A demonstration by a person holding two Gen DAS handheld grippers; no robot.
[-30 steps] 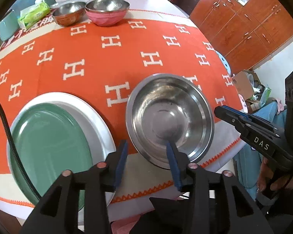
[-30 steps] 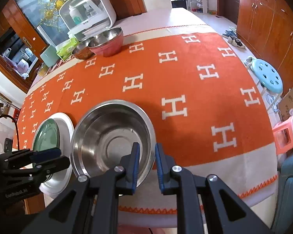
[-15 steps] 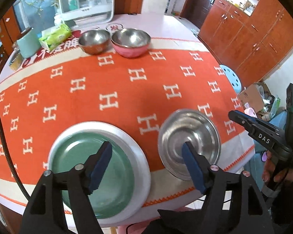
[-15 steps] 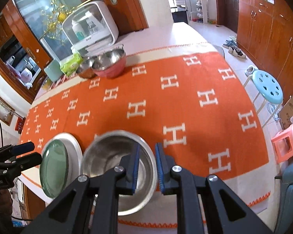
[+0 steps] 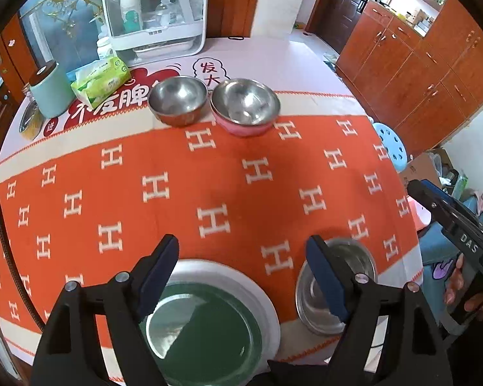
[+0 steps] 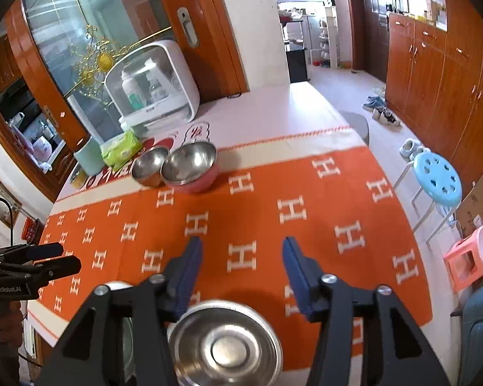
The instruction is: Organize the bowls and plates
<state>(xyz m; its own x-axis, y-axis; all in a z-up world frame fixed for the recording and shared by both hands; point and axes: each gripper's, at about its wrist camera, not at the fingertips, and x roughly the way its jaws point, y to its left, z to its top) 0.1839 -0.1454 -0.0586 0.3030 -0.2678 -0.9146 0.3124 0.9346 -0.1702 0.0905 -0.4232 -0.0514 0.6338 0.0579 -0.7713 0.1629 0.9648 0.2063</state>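
Over the orange tabletop [image 5: 228, 173], you hold both hand-held grippers empty: the right hand-held gripper [image 6: 240, 275], closed a moment ago, now gapes wide, like the left hand-held gripper [image 5: 241, 276]. Both have pulled back, suggesting a fresh pick. Beneath them, the shiny round steel bowl [image 6: 223, 347] sits at 6 o'clock, beside the glossy green plate [image 5: 206, 325] on its white plate [image 5: 267, 302].

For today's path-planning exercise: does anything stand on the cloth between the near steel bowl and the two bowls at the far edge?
Nothing visible does. Between the near steel bowl and the far bowls, only bare orange cloth shows.
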